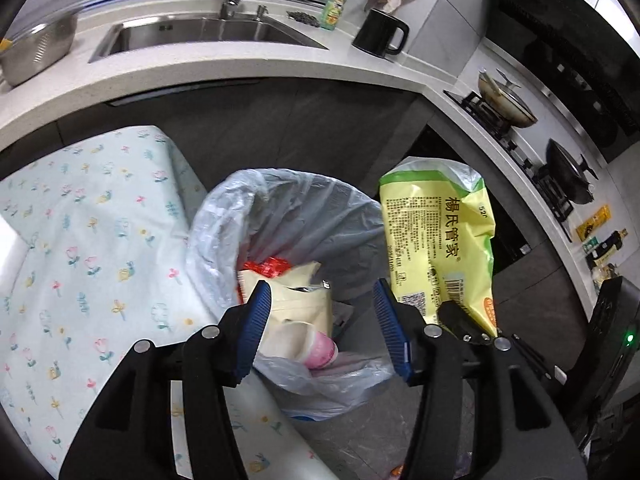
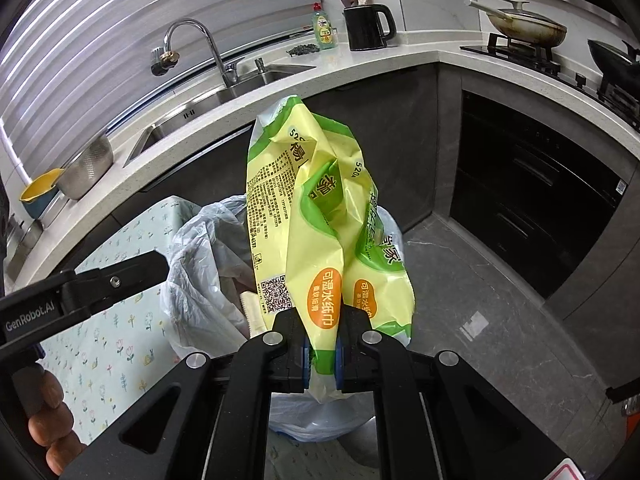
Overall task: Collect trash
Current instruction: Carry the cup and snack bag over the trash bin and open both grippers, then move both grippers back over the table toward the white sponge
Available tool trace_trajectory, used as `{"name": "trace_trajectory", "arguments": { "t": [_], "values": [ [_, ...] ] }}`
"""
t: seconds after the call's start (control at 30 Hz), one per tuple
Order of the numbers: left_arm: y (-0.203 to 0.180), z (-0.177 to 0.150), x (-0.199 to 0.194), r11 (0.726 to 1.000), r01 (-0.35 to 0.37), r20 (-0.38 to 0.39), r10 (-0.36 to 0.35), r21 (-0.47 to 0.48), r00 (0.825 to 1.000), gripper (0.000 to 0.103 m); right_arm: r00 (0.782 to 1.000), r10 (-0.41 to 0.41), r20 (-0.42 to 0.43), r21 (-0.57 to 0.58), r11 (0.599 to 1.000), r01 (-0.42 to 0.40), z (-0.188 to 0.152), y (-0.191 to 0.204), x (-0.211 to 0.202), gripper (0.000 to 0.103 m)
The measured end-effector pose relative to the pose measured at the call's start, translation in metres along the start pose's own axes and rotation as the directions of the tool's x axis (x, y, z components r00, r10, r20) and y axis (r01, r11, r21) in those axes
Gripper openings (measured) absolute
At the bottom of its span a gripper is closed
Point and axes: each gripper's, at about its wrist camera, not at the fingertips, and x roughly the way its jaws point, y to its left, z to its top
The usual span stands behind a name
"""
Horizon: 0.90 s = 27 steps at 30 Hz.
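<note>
A trash bin lined with a pale plastic bag (image 1: 280,216) stands on the floor beside the table; it also shows in the right wrist view (image 2: 200,264). Inside lie a cream wrapper (image 1: 300,304), a red wrapper (image 1: 266,266) and a pink-white item (image 1: 320,350). My left gripper (image 1: 320,320) is open and empty, right above the bin's mouth. My right gripper (image 2: 322,354) is shut on a yellow-green tissue wrapper (image 2: 320,220), held over the bin's right rim. The wrapper shows in the left wrist view (image 1: 436,236), with the right gripper (image 1: 464,320) at its lower end.
A table with a floral cloth (image 1: 80,240) stands left of the bin. Behind it runs a counter with a sink (image 1: 208,32), steel colander (image 1: 36,52), soap bottle (image 1: 334,8) and black kettle (image 1: 380,32). A stove with pans (image 1: 508,104) is on the right.
</note>
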Motion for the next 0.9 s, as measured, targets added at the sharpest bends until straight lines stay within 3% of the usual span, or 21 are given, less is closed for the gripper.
{"name": "trace_trajectory", "arguments": {
  "t": [0.33,0.37,0.43,0.5,0.9],
  "values": [
    [0.031,-0.003,-0.022,0.985,-0.168,0.066,0.170,-0.024,0.983,0.051,0.999,0.033,-0.019,-0.058,0.998,-0.034,0.000,0.034,0.017,0.014],
    [0.034,-0.004,-0.024,0.984,-0.177,0.072,0.179,-0.028,0.981,0.051,0.999,0.031,-0.019,-0.062,0.998,-0.033,0.000,0.038,0.018,0.017],
    [0.040,-0.004,-0.027,0.979,-0.202,0.080,0.205,-0.035,0.976,0.054,1.000,0.028,-0.007,-0.066,0.997,-0.029,0.000,0.043,0.017,0.036],
    [0.048,-0.004,-0.031,0.974,-0.220,0.085,0.223,-0.047,0.971,0.059,1.000,0.028,0.014,-0.066,0.997,-0.027,0.001,0.048,0.014,0.045],
    [0.080,-0.013,-0.060,0.956,-0.268,0.108,0.281,-0.115,0.954,0.062,0.996,0.073,0.043,-0.130,0.989,-0.067,0.000,0.084,-0.013,0.045]
  ]
}}
